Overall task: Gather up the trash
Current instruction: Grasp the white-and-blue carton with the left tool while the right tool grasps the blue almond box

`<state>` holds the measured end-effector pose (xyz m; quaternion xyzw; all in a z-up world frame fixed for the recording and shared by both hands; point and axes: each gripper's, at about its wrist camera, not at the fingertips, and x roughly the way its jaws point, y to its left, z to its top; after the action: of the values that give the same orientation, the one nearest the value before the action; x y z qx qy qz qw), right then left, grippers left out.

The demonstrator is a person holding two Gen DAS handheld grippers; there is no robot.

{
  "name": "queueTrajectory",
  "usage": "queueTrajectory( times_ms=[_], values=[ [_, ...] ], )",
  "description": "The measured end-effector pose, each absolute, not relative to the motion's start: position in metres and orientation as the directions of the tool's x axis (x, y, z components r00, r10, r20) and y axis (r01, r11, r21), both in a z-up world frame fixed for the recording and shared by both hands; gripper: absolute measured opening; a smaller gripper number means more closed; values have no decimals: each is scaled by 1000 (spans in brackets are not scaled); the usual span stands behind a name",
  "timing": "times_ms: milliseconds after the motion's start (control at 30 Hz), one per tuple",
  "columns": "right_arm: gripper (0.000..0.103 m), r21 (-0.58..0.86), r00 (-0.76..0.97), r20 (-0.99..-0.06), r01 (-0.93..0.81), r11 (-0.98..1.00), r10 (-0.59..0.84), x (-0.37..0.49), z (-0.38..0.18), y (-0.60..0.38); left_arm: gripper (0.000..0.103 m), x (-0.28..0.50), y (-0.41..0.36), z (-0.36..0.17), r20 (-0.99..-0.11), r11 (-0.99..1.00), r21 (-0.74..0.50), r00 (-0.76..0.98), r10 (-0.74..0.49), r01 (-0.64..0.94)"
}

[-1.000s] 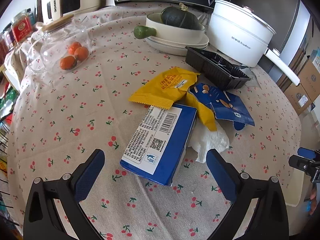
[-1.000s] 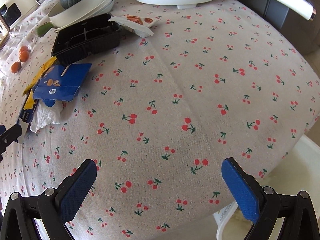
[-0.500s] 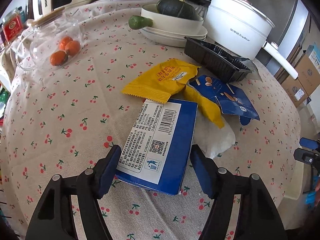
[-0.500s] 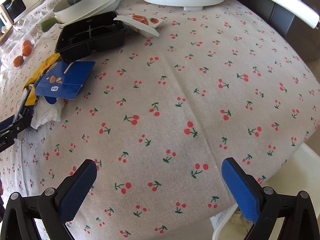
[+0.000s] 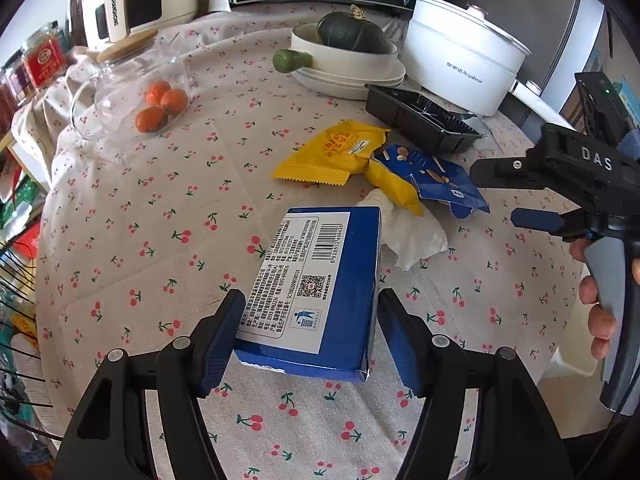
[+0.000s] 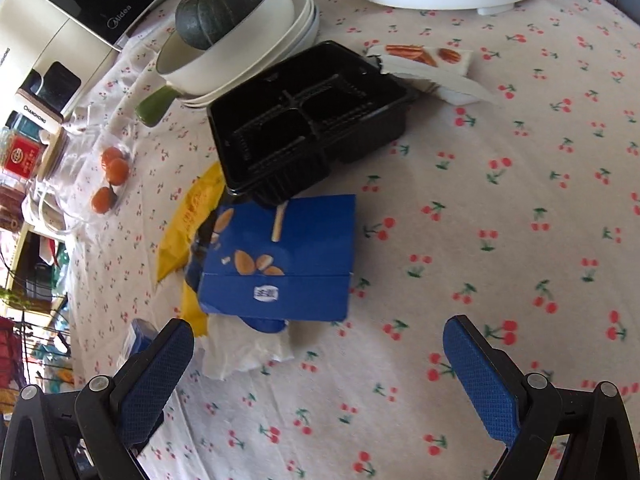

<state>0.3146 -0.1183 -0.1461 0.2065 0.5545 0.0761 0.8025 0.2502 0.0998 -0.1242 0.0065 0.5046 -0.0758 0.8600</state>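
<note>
My left gripper (image 5: 310,336) is shut on a blue box with a white label (image 5: 316,284) and holds it raised off the cloth. Beyond it lie a crumpled white tissue (image 5: 412,236), a yellow wrapper (image 5: 336,152), a blue snack box flap (image 5: 436,184) and a black plastic tray (image 5: 420,118). My right gripper (image 6: 320,364) is open above the cloth, just in front of the blue snack box (image 6: 280,260), the tissue (image 6: 244,352) and the black tray (image 6: 308,120). It also shows at the right of the left wrist view (image 5: 520,196).
A cherry-print cloth (image 5: 160,240) covers the round table. At the back stand a glass jar with oranges (image 5: 132,88), stacked white bowls with a green squash (image 5: 348,56), a white pot (image 5: 460,64) and a torn white wrapper (image 6: 428,68). A rack is at the left.
My left gripper closed on the blue box and lifted it. My right gripper moved left across the table to the blue snack box and tissue, still open.
</note>
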Motion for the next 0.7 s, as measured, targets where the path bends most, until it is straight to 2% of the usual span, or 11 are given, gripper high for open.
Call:
queueTrajectory(
  times_ms=[233,633,667,700],
  values=[
    [102,404,388,-864,151,902,322,339,-159,-97,70,243,121,-117,-865,996,-31,497,-71,88],
    [102,162,378,-920,120,979,106,360,-174,-70,70,250,138,-121,-868,997,-75,492,-74,19],
    [101,154,380,-920,114,981,101,359,-174,-69,70,250,138,-121,-867,997,-74,492,-74,20],
    [95,152,386,-917,107,983,100,358,-173,-70,70,249,137,-120,-866,997,-73,494,-74,21]
  ],
)
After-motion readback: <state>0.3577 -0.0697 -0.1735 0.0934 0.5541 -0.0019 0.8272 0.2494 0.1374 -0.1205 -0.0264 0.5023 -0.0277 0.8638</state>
